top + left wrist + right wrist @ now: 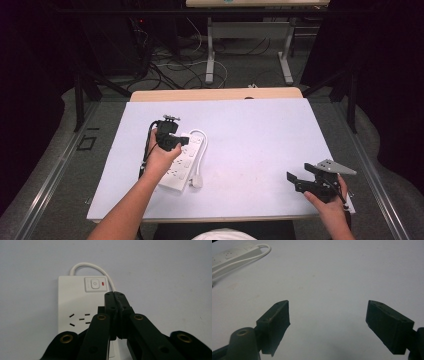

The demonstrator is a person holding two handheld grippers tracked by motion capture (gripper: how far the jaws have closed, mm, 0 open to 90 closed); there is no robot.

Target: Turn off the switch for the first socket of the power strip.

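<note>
One strip point(181, 167) on table point(260, 145), left of centre, long axis running near-to-far, switch point(94, 284) at far end. Left gripper point(114, 293) right over it, jaws together, tips just short of switch. Right gripper point(327, 325) well apart, near right edge, jaws wide apart, empty. Left hand far nearer.

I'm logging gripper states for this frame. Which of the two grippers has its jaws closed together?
The left gripper, held over the white power strip, has its jaws pressed together. The right gripper, near the table's right edge, has its jaws spread wide apart.
</note>
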